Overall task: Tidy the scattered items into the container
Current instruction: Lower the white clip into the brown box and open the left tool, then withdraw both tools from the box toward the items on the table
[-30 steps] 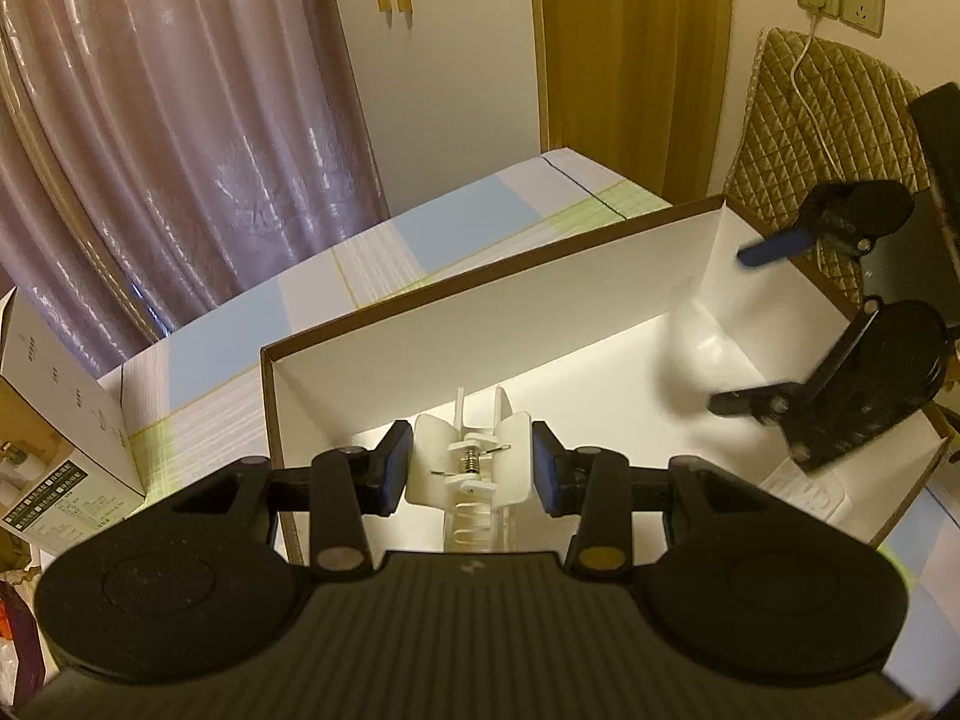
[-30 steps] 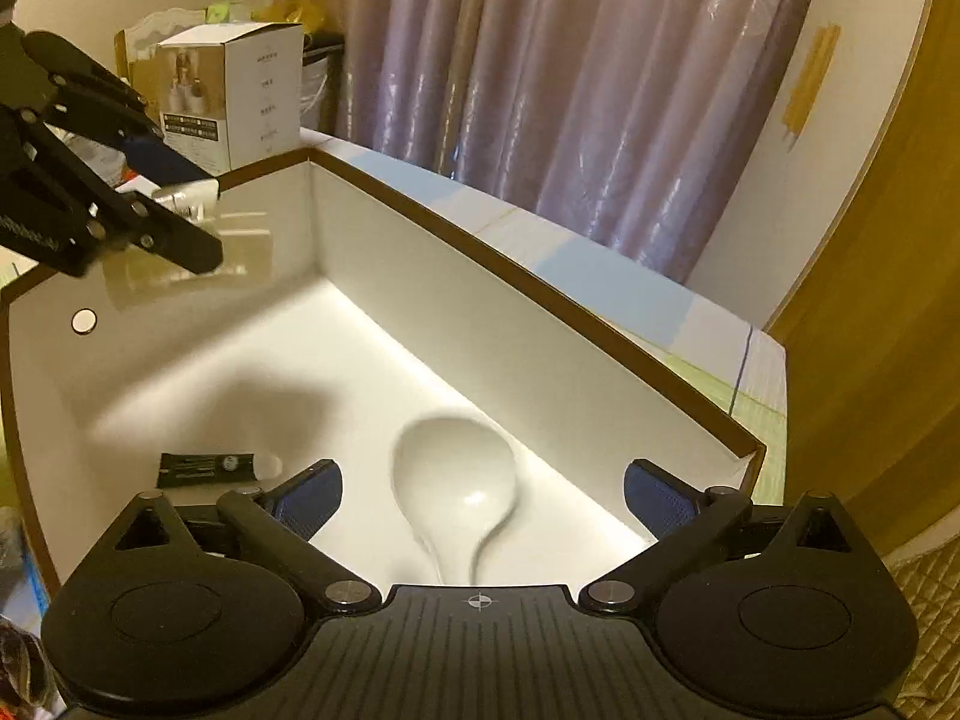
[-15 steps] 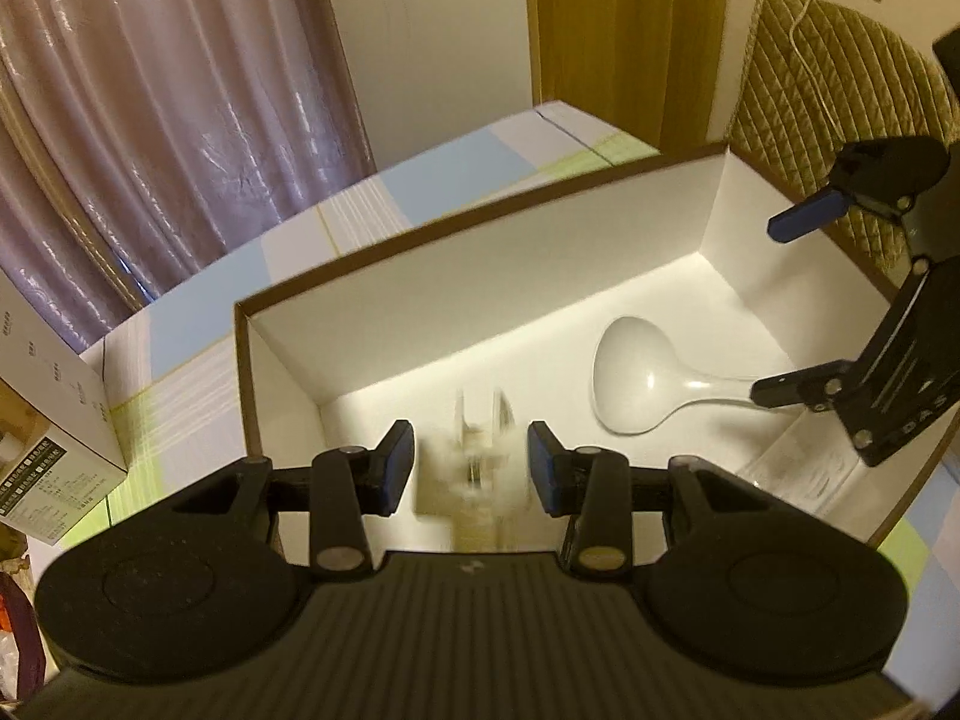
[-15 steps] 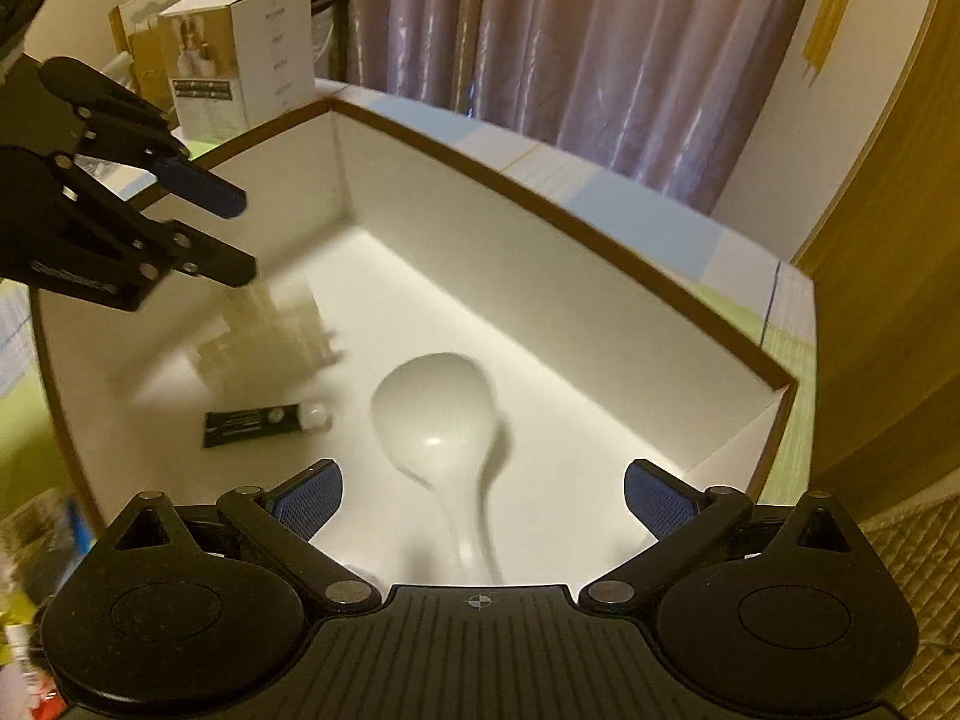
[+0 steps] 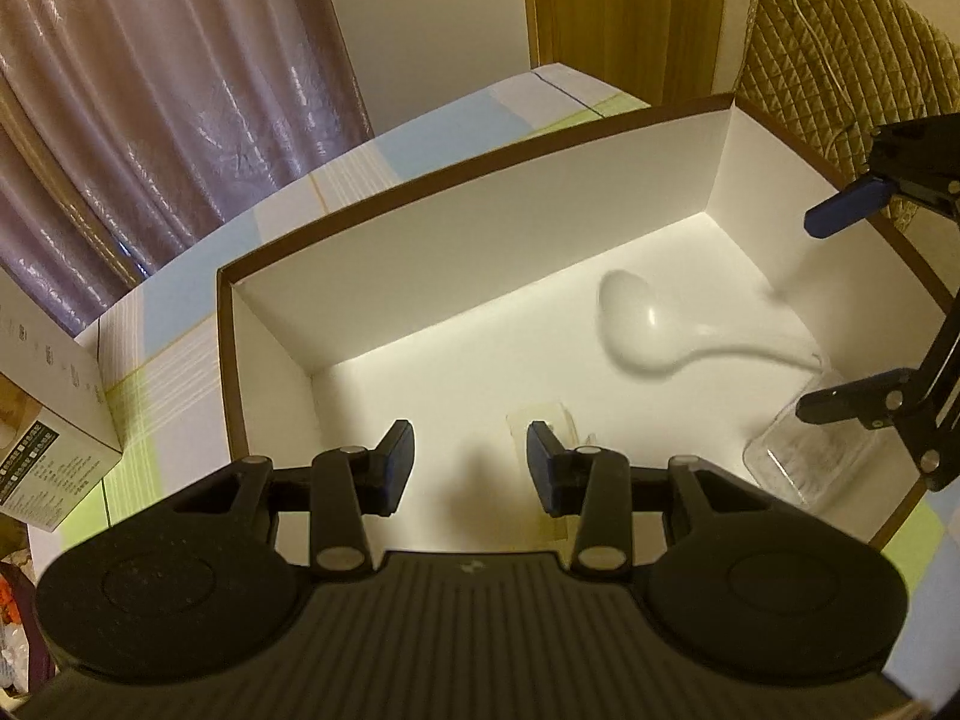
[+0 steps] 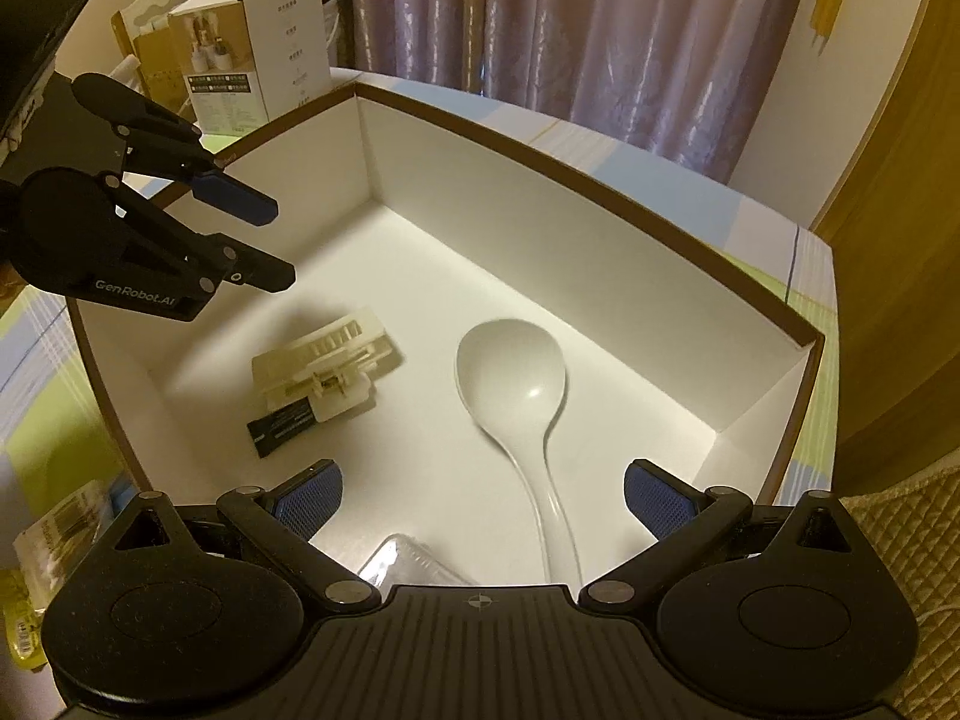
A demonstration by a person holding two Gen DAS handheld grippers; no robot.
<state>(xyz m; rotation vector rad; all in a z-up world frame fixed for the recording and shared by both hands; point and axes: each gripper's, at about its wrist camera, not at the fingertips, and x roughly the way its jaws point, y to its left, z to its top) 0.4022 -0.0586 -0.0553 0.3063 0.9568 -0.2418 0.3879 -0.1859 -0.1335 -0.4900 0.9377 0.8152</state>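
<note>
**Both claws empty above the box, with the clip lying inside**

Left wrist view: the left gripper [image 5: 469, 461] hangs over the near end of the white cardboard box with a brown rim [image 5: 480, 162], its blue-padded jaws parted and nothing between them. Just beyond the right pad, on the box floor, lies a cream plastic spring clip [image 5: 540, 420], half hidden by the finger. Toward the box's far right corner rests a white plastic ladle-shaped spoon [image 5: 636, 324], blurred here, and at the box's right wall sits a clear plastic tray [image 5: 798, 468], probably a small lid or container. The right gripper [image 5: 840, 306] hovers over that same wall.

Right wrist view: the right gripper [image 6: 483, 495] is spread wide and empty above the box's near wall [image 6: 600, 192]. On the floor the spoon [image 6: 513, 372] lies mid-box; left of it the clip [image 6: 327, 363] rests partly on a small black tube [image 6: 282, 427].

Judged from this, the drop-off step looks finished for both claws. The next move calls for lifting clear of the box walls and seeking any item outside the box, such as the yellowish packet [image 6: 54, 534] beside its left wall.
</note>
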